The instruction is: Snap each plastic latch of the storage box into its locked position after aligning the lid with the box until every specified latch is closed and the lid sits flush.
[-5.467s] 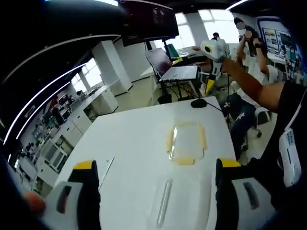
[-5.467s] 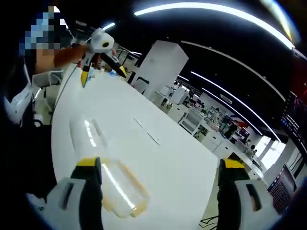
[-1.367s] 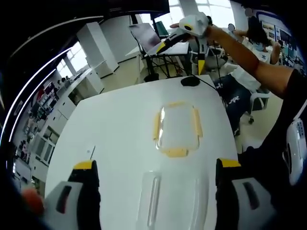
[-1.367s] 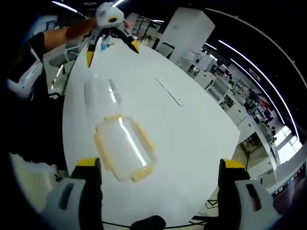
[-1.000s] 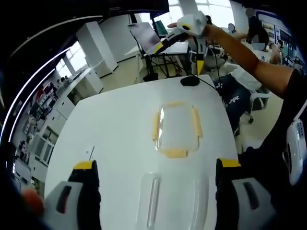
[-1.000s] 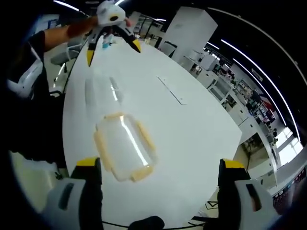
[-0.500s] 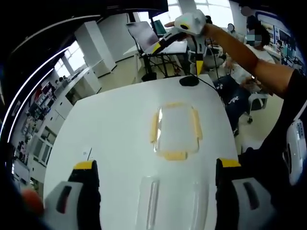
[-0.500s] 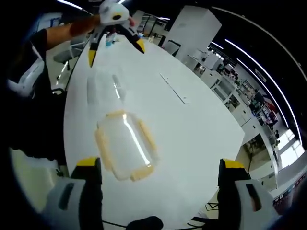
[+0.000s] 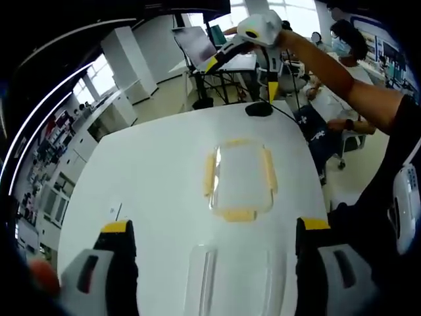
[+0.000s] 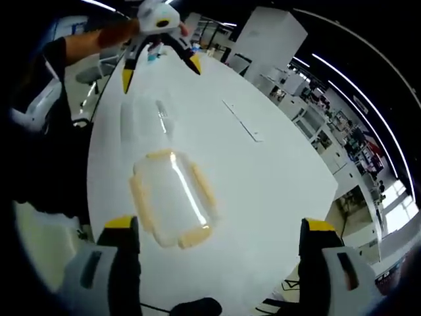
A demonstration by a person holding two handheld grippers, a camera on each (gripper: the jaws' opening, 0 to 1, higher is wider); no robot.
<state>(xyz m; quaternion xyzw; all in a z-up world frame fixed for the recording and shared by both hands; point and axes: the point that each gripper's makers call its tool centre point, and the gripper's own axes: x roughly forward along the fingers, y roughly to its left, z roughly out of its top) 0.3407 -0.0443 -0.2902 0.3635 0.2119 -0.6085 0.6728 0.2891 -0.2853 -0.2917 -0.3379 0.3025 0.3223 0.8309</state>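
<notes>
On the white table [image 9: 151, 164] lies a flat clear lid [image 9: 238, 178] with yellow latches along its edges. A clear plastic box [image 9: 233, 280] rests just short of it, between my left gripper's jaws in that view. My left gripper [image 9: 214, 225] hovers above the table, open and holding nothing. In the right gripper view the lid [image 10: 172, 197] is nearest and the box [image 10: 146, 115] lies beyond it. My right gripper [image 10: 219, 224] is open and holds nothing. Each gripper shows raised in the other's view: the right gripper [image 9: 242, 77] and the left gripper [image 10: 161, 72], both spread.
A black puck-like object with a cable [image 9: 256, 110] sits at the table's far edge. A thin strip [image 10: 240, 120] lies flat on the table. The person's arm [image 9: 342, 79] stretches across the right. A laptop on a stand [image 9: 197, 46] and a seated person [image 9: 342, 52] are beyond.
Both views have tilted to look more steeply down on the table since the oldest frames. In the last second the box slid slightly lower in the left gripper view. Both grippers stay open.
</notes>
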